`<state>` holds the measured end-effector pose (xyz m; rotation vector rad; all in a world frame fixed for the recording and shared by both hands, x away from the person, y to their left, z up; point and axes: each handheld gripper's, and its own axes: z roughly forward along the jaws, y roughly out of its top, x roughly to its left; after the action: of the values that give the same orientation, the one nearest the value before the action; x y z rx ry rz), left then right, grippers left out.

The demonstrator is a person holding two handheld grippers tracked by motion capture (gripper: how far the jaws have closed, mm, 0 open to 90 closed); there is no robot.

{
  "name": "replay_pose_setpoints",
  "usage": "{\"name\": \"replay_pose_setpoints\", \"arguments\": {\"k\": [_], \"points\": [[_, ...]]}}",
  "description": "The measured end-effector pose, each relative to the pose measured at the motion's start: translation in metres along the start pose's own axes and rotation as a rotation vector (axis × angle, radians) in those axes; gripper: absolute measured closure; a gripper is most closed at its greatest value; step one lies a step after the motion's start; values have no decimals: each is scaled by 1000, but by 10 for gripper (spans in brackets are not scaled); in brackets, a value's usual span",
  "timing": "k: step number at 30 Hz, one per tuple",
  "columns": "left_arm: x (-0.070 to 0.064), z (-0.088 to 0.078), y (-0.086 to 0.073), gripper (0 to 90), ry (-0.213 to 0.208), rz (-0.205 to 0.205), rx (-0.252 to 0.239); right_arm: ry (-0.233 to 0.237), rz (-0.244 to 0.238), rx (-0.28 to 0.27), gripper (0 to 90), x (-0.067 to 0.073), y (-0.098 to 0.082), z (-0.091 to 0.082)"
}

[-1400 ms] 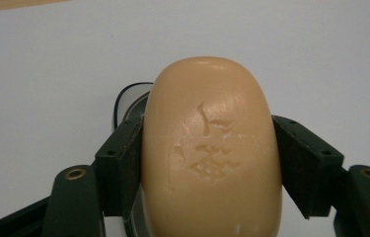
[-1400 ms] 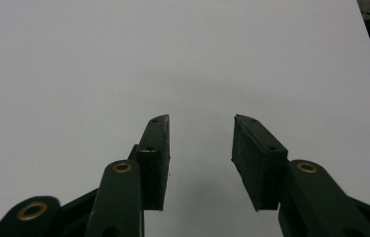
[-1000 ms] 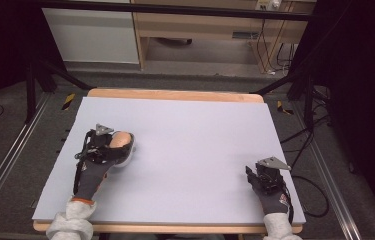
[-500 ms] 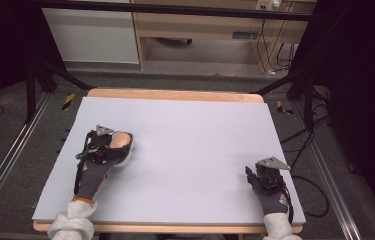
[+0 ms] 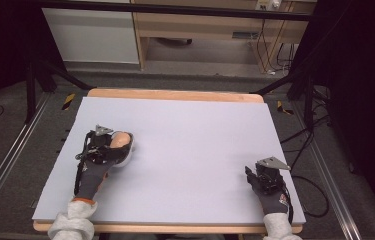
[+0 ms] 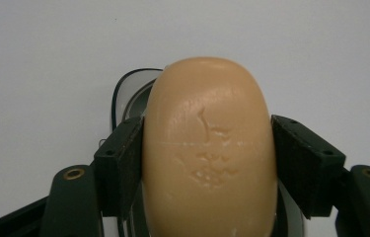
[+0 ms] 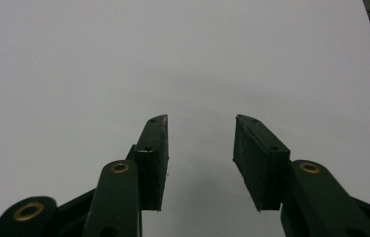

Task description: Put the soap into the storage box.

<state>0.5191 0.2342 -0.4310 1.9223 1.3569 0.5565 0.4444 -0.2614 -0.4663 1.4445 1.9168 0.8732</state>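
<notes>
Little has shifted except the left hand-held gripper, jaws just easing apart yet pinching the soap lengthwise over a dish, far from the spread, empty right hand-held gripper.

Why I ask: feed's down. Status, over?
Left gripper just opening, fingers touching soap bar at dish. Right gripper open, empty. Nothing in the way.

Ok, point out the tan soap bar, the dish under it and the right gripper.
soap bar [image 6: 209, 148], left gripper view, middle of its top face.
dish [image 6: 138, 94], left gripper view, rim left of the bar.
right gripper [image 7: 200, 158], right gripper view, midway between its open fingers.
</notes>
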Motion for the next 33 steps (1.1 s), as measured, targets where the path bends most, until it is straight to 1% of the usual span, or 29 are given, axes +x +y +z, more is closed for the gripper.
{"name": "replay_pose_setpoints", "arguments": {"k": [3, 5, 6, 7, 9, 11, 13, 14, 15, 18, 22, 23, 25, 27, 31, 33], "points": [[0, 0, 0, 305, 4, 1, 4, 0, 2, -1, 568, 0, 0, 0], [0, -1, 0, 308, -4, 1, 0, 0, 1, -2, 567, 0, 0, 0], [-1, -3, 0, 310, -18, 0, -9, 1, -2, -3, 567, 0, 0, 0], [-2, -4, 1, 313, -17, -3, -18, 0, -2, -3, 567, 0, 0, 0], [-3, -5, 1, 306, -13, 4, -22, 0, -2, -3, 567, 0, 0, 0], [-3, -10, 4, 306, -15, 5, -34, 1, -3, -1, 566, 1, 0, 0], [-3, -11, 4, 306, -18, 0, -41, 0, -3, -1, 566, 1, 0, 0], [-2, -16, 5, 307, -19, 8, -51, 0, -1, -2, 565, 1, 0, 0], [-2, -16, 5, 308, -19, 8, -51, 0, -1, -2, 565, 1, 0, 0], [-2, -25, 4, 310, -31, 4, -81, 1, 2, -3, 562, 0, 0, 0], [-3, -33, 3, 310, -37, 13, -101, -3, -1, -6, 560, 0, 0, 0], [-2, -38, 2, 309, -47, 11, -117, -4, 1, -9, 557, 0, 0, 0], [-3, -41, 1, 306, -49, 13, -126, -6, 7, -8, 555, 0, 0, 0], [-2, -48, -3, 301, -46, 19, -144, -6, 13, -15, 537, 0, 1, 0], [-2, -54, -9, 291, -49, 28, -152, -8, 20, -17, 515, -1, 1, 0], [-1, -59, -17, 283, -40, 42, -155, -12, 27, -18, 492, -1, 1, -1]]}}
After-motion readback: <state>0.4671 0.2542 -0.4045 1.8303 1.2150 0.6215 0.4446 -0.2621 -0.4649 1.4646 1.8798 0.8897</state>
